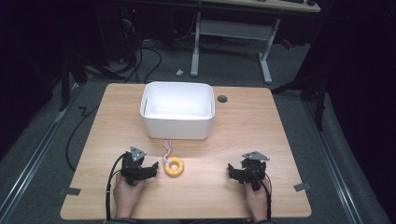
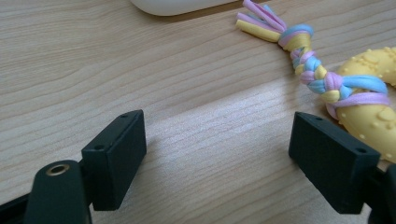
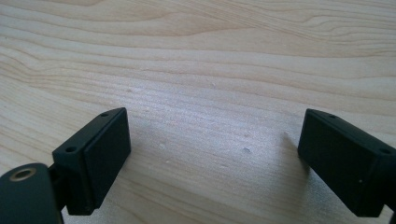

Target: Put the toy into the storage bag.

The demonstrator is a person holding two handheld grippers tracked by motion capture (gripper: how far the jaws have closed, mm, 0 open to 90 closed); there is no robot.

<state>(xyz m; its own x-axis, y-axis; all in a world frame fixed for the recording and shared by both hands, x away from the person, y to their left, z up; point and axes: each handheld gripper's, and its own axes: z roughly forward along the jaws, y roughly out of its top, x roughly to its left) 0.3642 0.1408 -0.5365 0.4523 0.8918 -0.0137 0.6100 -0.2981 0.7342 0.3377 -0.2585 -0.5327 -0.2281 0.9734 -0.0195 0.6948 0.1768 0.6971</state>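
Lying flat near the front of the wooden table point(image 1: 243, 116): yellow ring toy point(image 1: 174, 166), with its braided pastel rope tail point(image 2: 306, 60) trailing from the ring toward the white bin point(image 1: 177, 109), long axis running front to back, frayed end stopping just short of the bin. Resting just left of the ring, jaws spread wide and gripping nothing: left gripper point(image 1: 150, 171). Sitting well apart to the right, equally wide open and empty over bare wood: right gripper point(image 1: 232, 171).
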